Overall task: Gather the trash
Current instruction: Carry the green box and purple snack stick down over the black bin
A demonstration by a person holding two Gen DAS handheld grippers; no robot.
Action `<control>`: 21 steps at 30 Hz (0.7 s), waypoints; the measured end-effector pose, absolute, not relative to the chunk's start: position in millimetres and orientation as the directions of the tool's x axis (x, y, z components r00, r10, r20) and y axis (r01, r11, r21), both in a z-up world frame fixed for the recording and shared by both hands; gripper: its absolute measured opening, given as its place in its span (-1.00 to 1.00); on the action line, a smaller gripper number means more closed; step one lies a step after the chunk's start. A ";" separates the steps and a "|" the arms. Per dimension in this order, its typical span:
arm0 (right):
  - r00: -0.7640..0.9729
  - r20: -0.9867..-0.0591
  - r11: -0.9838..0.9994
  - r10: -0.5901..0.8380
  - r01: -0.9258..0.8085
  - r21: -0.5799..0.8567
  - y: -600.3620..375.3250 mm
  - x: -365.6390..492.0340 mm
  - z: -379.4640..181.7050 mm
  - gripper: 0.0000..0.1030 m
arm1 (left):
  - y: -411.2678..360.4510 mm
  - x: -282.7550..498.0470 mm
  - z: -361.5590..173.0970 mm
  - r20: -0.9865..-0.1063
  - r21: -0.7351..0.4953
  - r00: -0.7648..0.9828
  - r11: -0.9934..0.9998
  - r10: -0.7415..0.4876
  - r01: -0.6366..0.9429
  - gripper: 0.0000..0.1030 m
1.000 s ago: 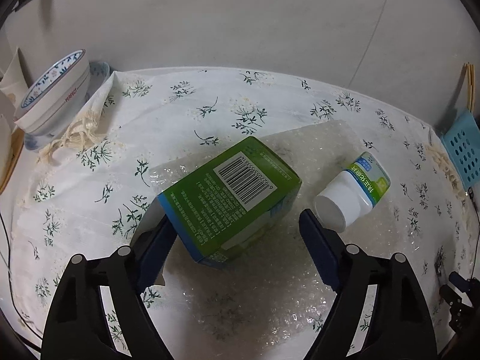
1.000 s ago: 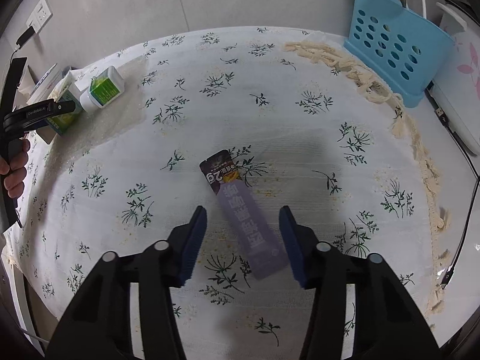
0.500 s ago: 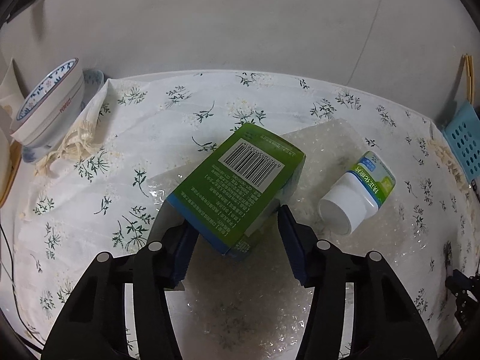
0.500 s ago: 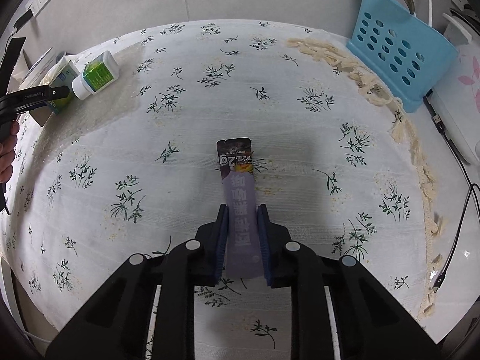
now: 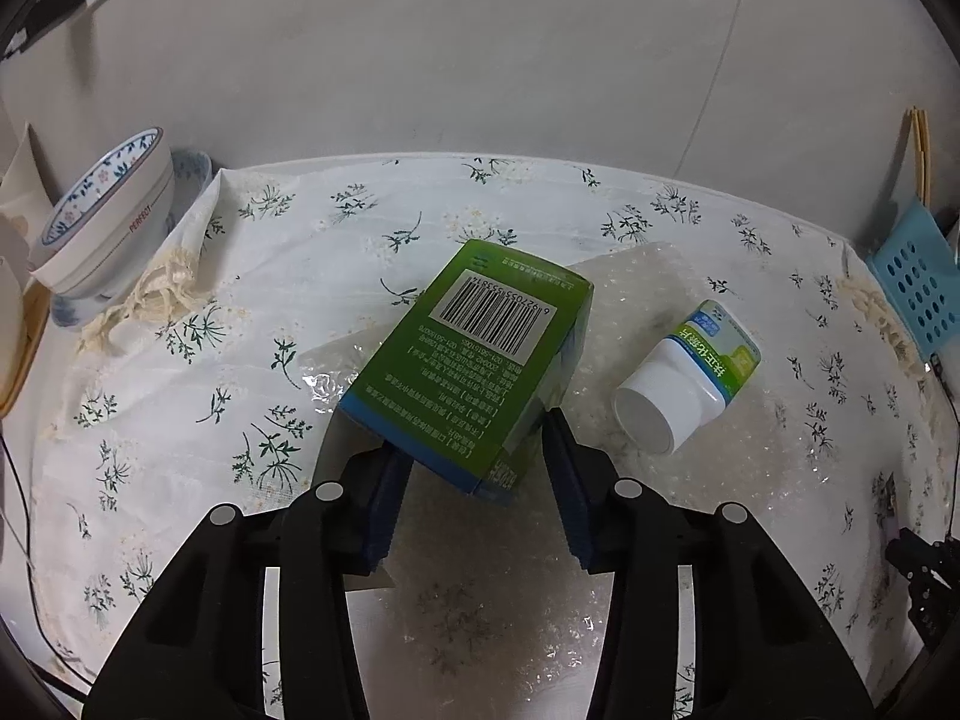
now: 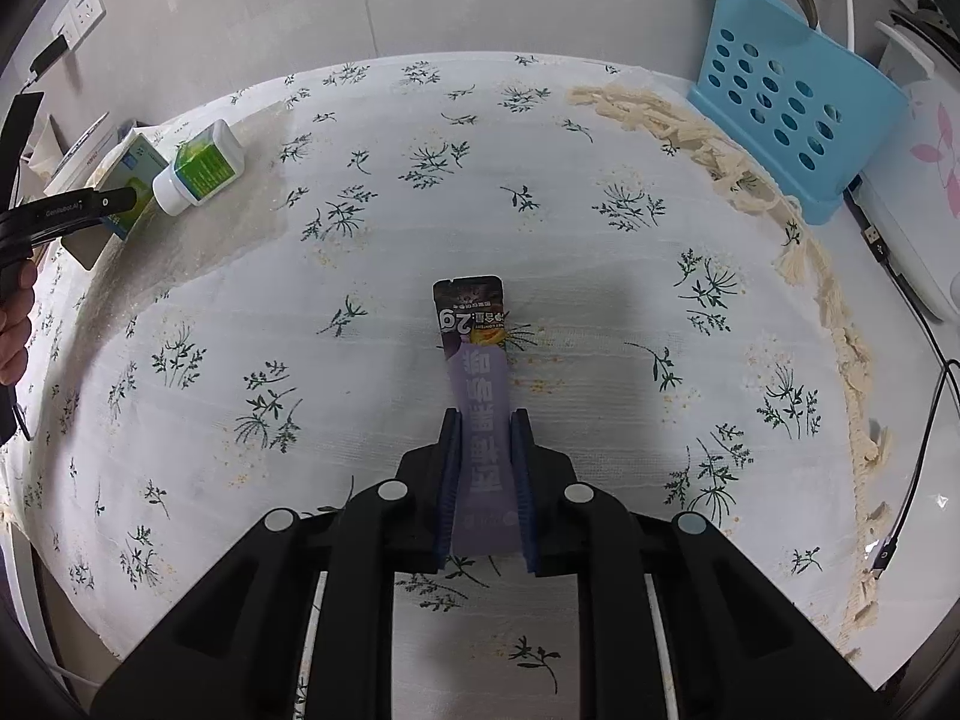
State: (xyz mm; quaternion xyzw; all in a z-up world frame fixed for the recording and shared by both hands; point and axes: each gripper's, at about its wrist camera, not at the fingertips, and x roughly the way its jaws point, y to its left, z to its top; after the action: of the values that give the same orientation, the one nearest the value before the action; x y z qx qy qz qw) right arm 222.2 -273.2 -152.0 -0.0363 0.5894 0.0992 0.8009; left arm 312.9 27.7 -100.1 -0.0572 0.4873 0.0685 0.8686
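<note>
A green carton (image 5: 474, 360) with a barcode is clamped at its near end between the blue-padded fingers of the left gripper (image 5: 477, 468), tilted above a sheet of bubble wrap (image 5: 510, 588) spread on the desk (image 5: 180, 396). Just beside it, a white bottle (image 5: 687, 378) with a green label is laid on its side on the same wrap. A purple sachet (image 6: 480, 414) is pinched flat between the closed fingers of the right gripper (image 6: 485, 480), its dark end projected forward over the floral tablecloth (image 6: 300, 360). A blue perforated basket (image 6: 792, 102) is seen at the far right edge, and stacked bowls (image 5: 102, 222) at the far left.
</note>
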 end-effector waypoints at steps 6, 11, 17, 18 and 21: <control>0.299 -0.946 0.979 0.123 -0.195 0.065 -272.4 219.0 -143.4 -0.70 | 27.1 301.5 -91.8 -0.849 -0.048 0.525 0.983 0.054 -0.178 -0.16; 0.312 -0.941 0.978 0.127 -0.195 0.068 -269.0 214.2 -134.7 -0.70 | 29.6 292.8 -82.0 -0.843 -0.059 0.536 0.982 0.047 -0.179 -0.17; 0.327 -0.936 0.979 0.133 -0.191 0.073 -264.9 204.6 -122.6 -0.70 | 32.0 277.4 -70.4 -0.836 -0.070 0.547 0.981 0.041 -0.180 -0.17; 0.329 -0.935 0.979 0.135 -0.191 0.074 -264.2 202.7 -120.7 -0.70 | 32.3 273.8 -67.9 -0.834 -0.073 0.550 0.981 0.038 -0.178 -0.17; 0.339 -0.930 0.978 0.138 -0.193 0.075 -261.4 194.7 -113.5 -0.70 | 33.6 264.0 -60.9 -0.830 -0.079 0.556 0.981 0.035 -0.179 -0.17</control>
State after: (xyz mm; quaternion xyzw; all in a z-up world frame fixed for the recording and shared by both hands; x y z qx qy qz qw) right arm 194.7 -261.4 -113.5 -0.0239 0.5657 0.1012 0.8180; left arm 264.0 33.6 -60.9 -0.0774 0.4671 0.0610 0.8787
